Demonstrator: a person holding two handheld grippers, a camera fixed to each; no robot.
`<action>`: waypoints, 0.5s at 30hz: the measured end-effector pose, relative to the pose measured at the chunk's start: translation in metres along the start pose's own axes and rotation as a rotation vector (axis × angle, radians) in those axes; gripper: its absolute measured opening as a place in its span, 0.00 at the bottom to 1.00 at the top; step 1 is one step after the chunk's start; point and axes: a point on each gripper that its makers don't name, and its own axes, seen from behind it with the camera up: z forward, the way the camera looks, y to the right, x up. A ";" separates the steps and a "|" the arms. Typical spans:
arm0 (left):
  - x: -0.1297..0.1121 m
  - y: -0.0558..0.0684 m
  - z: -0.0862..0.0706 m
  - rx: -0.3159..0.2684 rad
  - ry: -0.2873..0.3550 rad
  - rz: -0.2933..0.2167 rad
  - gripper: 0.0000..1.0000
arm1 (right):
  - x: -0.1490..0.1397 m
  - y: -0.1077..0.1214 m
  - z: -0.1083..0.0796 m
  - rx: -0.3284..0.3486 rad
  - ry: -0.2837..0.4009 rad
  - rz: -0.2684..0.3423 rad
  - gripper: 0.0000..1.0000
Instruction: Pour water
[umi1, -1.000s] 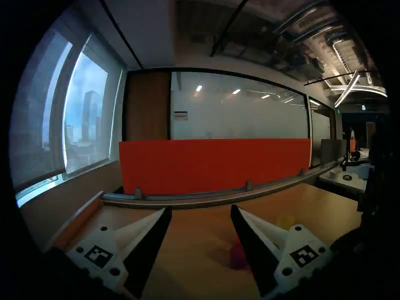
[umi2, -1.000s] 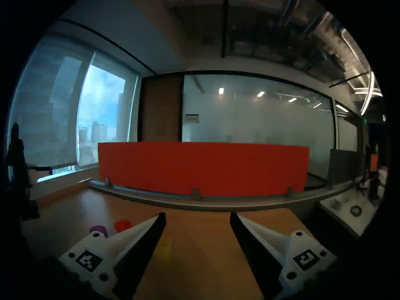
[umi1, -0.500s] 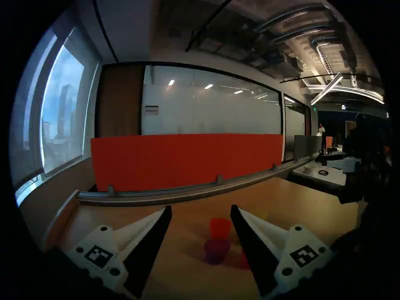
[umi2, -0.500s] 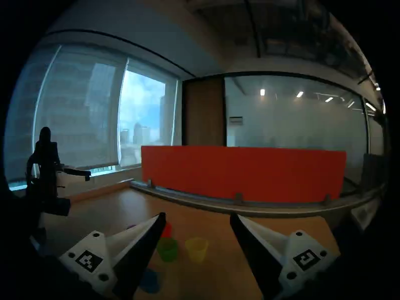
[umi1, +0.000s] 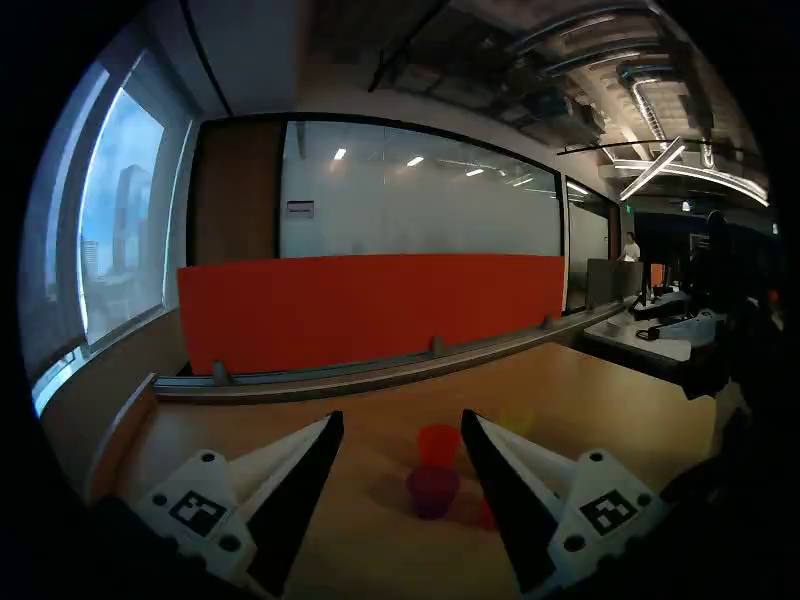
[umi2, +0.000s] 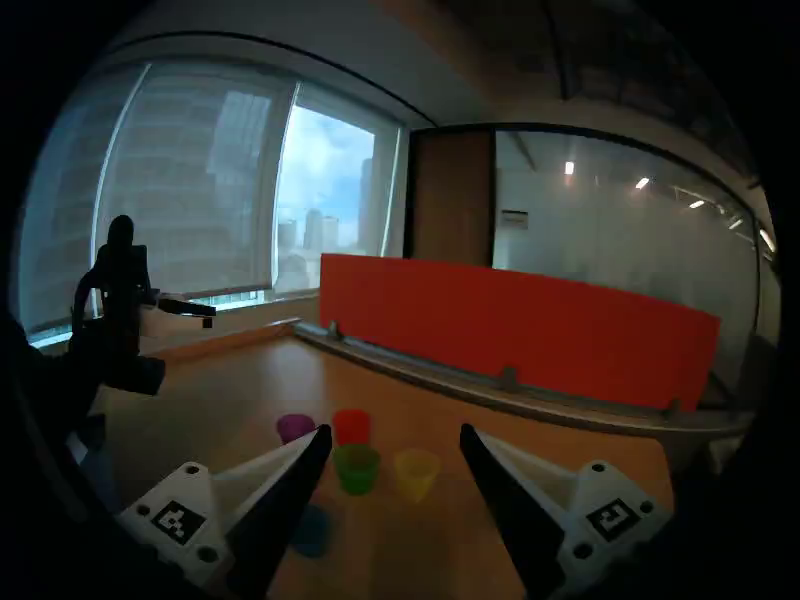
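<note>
Left hand-held gripper (umi1: 401, 418) and right hand-held gripper (umi2: 395, 432) apart (both wide), cups (umi2: 356, 468) on desk (umi2: 240, 390), orange partition (umi2: 520, 325) beyond.

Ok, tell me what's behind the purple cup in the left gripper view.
A red cup stands right behind the purple cup, its base covered by it. Farther back, a yellow cup is half hidden by a left gripper finger.
</note>
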 end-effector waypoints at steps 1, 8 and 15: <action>-0.001 0.001 0.000 -0.003 -0.004 0.000 0.87 | -0.001 -0.001 0.001 0.007 -0.008 -0.004 0.99; -0.008 0.004 0.001 -0.016 -0.025 0.001 0.87 | -0.006 -0.008 0.004 0.039 -0.039 -0.021 0.99; -0.015 0.008 0.001 -0.040 -0.048 0.008 0.87 | -0.011 -0.011 0.005 0.068 -0.060 -0.016 0.99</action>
